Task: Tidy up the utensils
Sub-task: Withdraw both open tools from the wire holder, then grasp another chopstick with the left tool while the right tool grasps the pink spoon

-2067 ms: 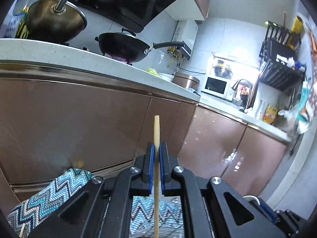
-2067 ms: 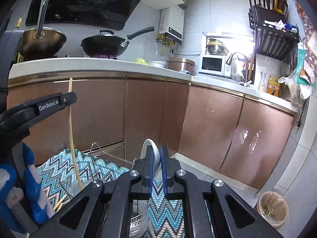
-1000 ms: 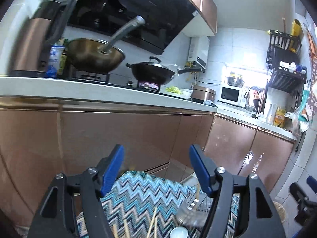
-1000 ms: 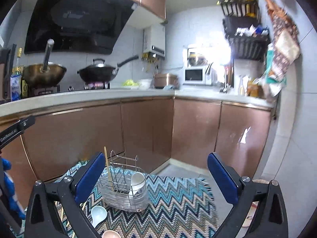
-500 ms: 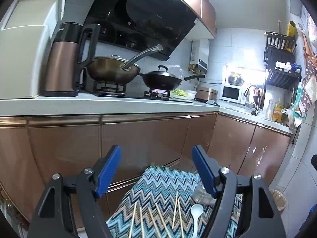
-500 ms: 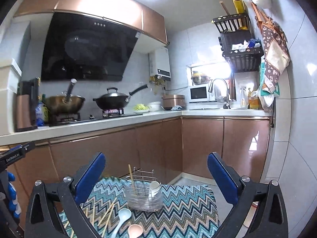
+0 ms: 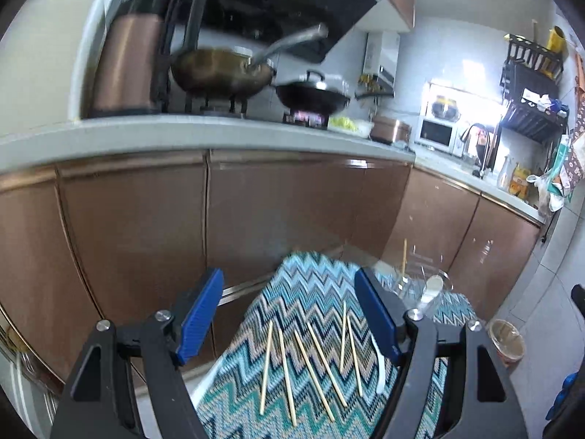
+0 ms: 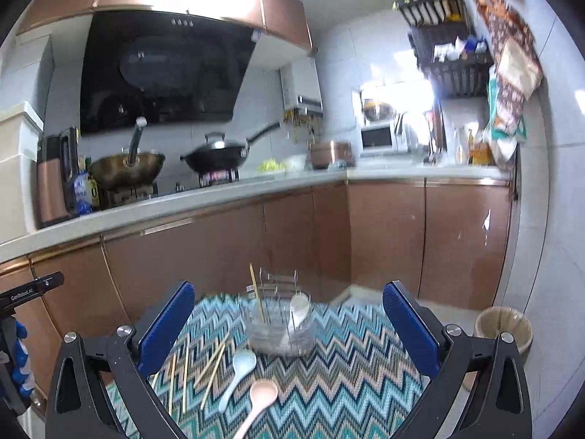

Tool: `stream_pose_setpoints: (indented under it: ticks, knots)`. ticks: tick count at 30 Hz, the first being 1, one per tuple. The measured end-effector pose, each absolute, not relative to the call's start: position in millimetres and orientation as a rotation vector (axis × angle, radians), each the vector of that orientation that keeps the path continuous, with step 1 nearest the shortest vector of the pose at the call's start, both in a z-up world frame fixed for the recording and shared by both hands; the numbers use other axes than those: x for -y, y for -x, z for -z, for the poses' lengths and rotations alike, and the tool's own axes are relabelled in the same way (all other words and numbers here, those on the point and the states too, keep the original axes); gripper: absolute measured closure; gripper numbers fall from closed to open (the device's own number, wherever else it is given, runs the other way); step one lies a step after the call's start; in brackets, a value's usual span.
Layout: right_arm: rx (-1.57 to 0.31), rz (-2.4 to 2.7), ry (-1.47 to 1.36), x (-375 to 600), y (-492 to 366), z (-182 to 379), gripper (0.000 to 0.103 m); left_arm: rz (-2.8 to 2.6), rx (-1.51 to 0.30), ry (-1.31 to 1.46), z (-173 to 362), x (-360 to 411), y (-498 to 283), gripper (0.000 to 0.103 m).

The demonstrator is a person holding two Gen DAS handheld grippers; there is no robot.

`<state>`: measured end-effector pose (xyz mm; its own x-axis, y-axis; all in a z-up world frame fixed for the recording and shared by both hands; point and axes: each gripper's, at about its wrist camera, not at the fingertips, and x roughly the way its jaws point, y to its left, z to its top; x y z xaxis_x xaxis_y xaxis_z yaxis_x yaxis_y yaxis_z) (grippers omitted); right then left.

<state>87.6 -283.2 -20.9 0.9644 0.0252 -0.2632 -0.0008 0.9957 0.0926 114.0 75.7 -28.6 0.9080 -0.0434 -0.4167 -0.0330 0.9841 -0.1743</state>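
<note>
Utensil rack point(image 8: 279, 323): wire, with a clear base, standing at the centre of the right wrist view on the zigzag cloth point(image 8: 347, 376); showing in the right middle of the left wrist view point(image 7: 420, 285).
In the rack: one chopstick point(image 8: 256, 294) leaning upright, one white spoon point(image 8: 298, 309) standing bowl up.
Loose chopsticks point(image 7: 310, 351): lying side by side on the cloth in the lower centre of the left wrist view; in the right wrist view they are lying lower left of the rack point(image 8: 204, 369).
Pale blue spoon point(image 8: 237, 373) and pink spoon point(image 8: 259, 402): lying on the cloth just below the rack.
Left gripper point(image 7: 289, 311): hanging above the loose chopsticks, jaws standing wide apart, holding nothing.
Right gripper point(image 8: 289, 325): framing the rack in the picture, jaws standing wide apart, holding nothing.
Background: brown cabinets point(image 8: 384, 237) running across mid frame; counter point(image 8: 219, 197) above them carrying two woks.
</note>
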Motion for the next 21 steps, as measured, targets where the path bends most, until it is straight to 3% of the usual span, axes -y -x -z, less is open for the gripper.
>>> stream_pose_setpoints:
  ticks: [12,21]
  knots:
    - [-0.556,-0.166,-0.18,300,-154,89,0.002,0.139,-0.748,0.198,102,-43,-195,0.031]
    - [-0.841,-0.383,-0.299,312,-222,172,0.043,0.236,-0.989,0.213,163,-7,-285,0.041]
